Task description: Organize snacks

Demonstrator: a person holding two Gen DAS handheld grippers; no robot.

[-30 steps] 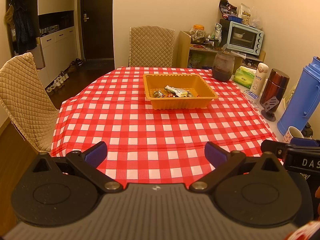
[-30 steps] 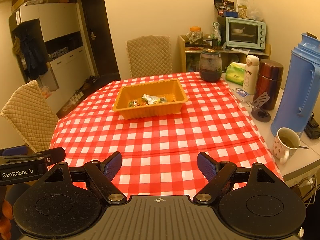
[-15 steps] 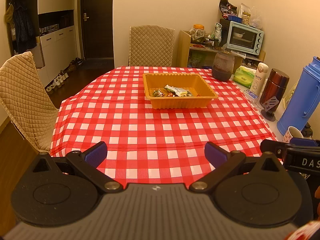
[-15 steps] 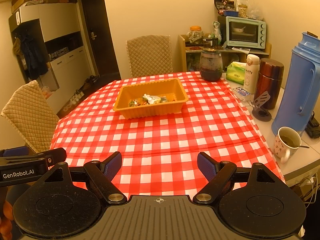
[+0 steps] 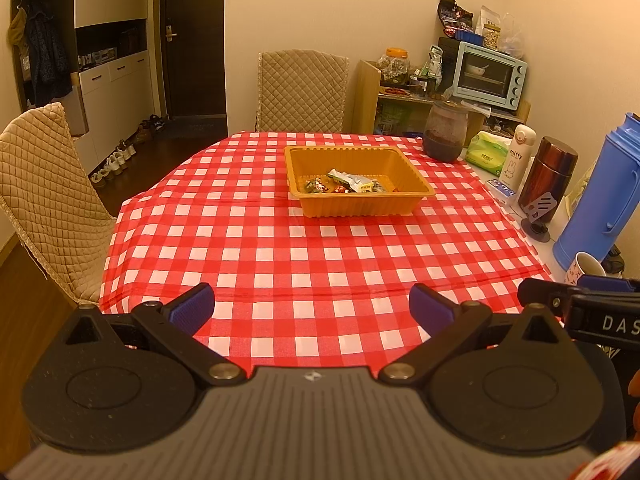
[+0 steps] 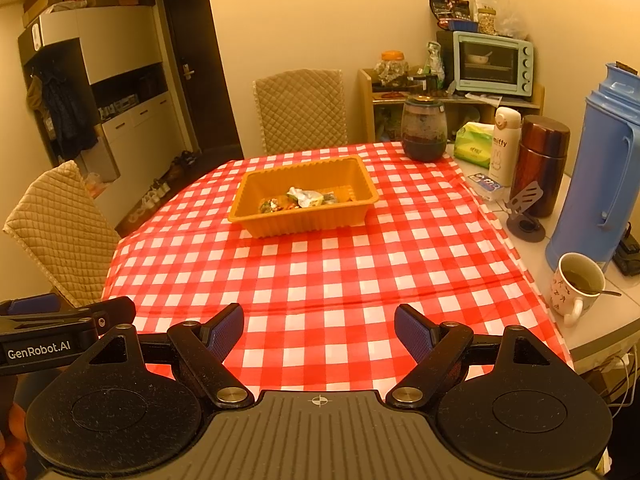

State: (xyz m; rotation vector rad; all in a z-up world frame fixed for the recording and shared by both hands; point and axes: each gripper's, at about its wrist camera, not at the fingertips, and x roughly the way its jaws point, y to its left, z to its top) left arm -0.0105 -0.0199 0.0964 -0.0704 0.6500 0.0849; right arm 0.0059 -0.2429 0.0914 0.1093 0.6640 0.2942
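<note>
An orange plastic tray (image 5: 358,206) (image 6: 304,222) stands on the far half of the red-and-white checked tablecloth (image 5: 280,248) (image 6: 340,264). Several wrapped snacks (image 5: 352,182) (image 6: 302,199) lie in its bottom, among them a pale crinkled packet. My left gripper (image 5: 312,306) hovers over the table's near edge, open, nothing between its blue pads. My right gripper (image 6: 319,330) hangs beside it, also open and empty. Each gripper's side shows at the edge of the other's view.
Along the right side stand a dark glass jar (image 6: 424,130), green tissue pack (image 6: 474,148), white bottle (image 6: 504,144), brown flask (image 6: 544,164), blue thermos (image 6: 604,176) and a mug with a spoon (image 6: 576,288). Quilted chairs (image 5: 300,88) (image 5: 48,200) stand behind and left.
</note>
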